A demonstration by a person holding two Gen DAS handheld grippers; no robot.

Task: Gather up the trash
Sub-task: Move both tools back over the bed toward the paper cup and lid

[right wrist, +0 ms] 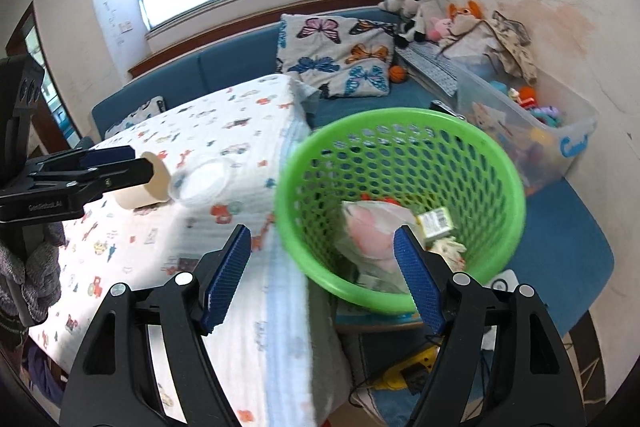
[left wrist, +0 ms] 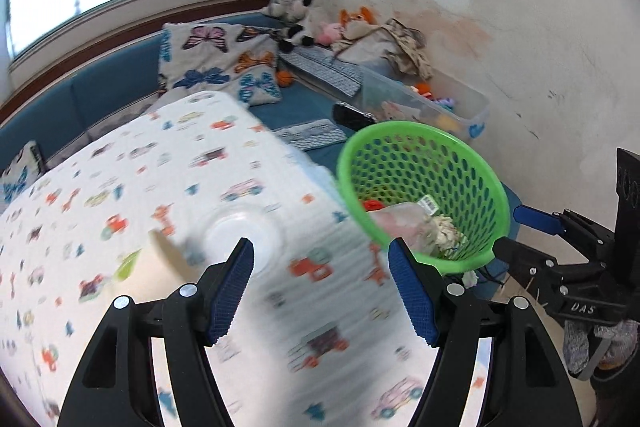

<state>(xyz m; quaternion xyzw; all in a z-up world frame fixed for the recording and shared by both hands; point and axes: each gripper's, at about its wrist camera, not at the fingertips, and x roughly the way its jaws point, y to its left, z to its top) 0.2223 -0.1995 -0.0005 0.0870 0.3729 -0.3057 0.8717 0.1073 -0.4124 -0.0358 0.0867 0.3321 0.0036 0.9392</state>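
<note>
A green mesh basket (right wrist: 400, 131) (left wrist: 420, 143) stands just past the corner of the table and holds a crumpled pinkish bag (right wrist: 370, 231), a small barcoded box (right wrist: 434, 223) and wadded paper (left wrist: 444, 231). On the patterned tablecloth (left wrist: 120, 187) lie a clear plastic cup (left wrist: 244, 235) (right wrist: 204, 183) and a beige cardboard roll (right wrist: 140, 187). My left gripper (left wrist: 320, 243) (right wrist: 142, 163) hovers open over the cloth, the cup just beyond its left fingertip, nothing between the pads. My right gripper (right wrist: 322, 229) (left wrist: 514, 229) stands open over the basket's near rim, gripping nothing.
Behind the table runs a blue bench with a butterfly pillow (right wrist: 336, 55), stuffed toys (right wrist: 416, 7) and a clear bin of toys (right wrist: 532, 131). A yellow tool (right wrist: 404, 375) lies on the floor below the basket. The wall is close on the right.
</note>
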